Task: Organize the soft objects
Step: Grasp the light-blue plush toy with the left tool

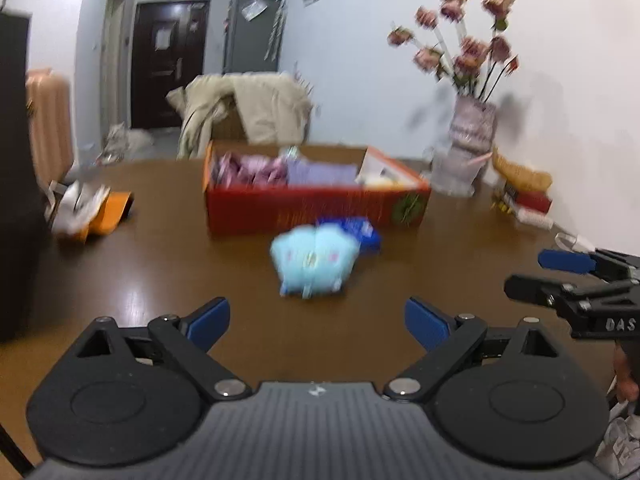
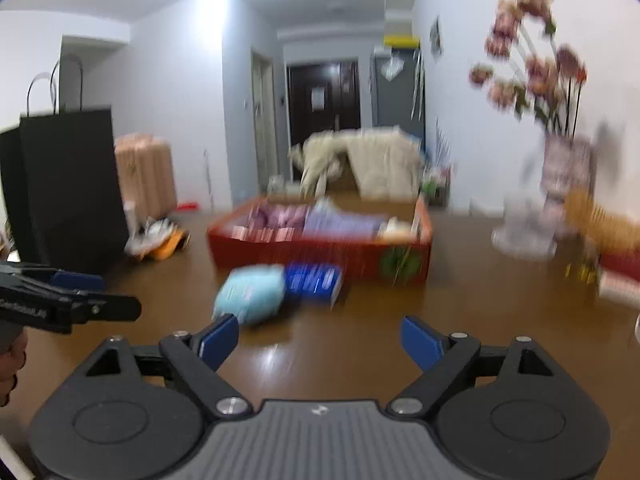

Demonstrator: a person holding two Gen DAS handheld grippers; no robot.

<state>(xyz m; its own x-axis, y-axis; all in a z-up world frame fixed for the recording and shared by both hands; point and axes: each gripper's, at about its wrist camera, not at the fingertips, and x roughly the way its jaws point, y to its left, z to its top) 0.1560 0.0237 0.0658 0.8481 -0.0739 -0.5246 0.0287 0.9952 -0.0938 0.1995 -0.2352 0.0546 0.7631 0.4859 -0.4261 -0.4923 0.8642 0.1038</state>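
A light blue plush toy [image 1: 312, 262] lies on the brown table in front of a red box [image 1: 312, 206]; the plush also shows in the right wrist view [image 2: 252, 292]. A blue packet [image 1: 362, 232] lies against the plush; it also shows in the right wrist view [image 2: 314, 280]. The red box [image 2: 320, 252] holds purple and pink soft items [image 1: 276, 170]. My left gripper [image 1: 316, 320] is open and empty, short of the plush. My right gripper [image 2: 320, 338] is open and empty, to the right of the plush. Both views are blurred.
A vase of pink flowers [image 1: 470, 136] stands at the back right by the wall. Crumpled paper and an orange wrapper [image 1: 90, 210] lie at the left. A black paper bag [image 2: 68, 184] stands at the left edge. Books and small items [image 1: 524, 196] sit at the far right.
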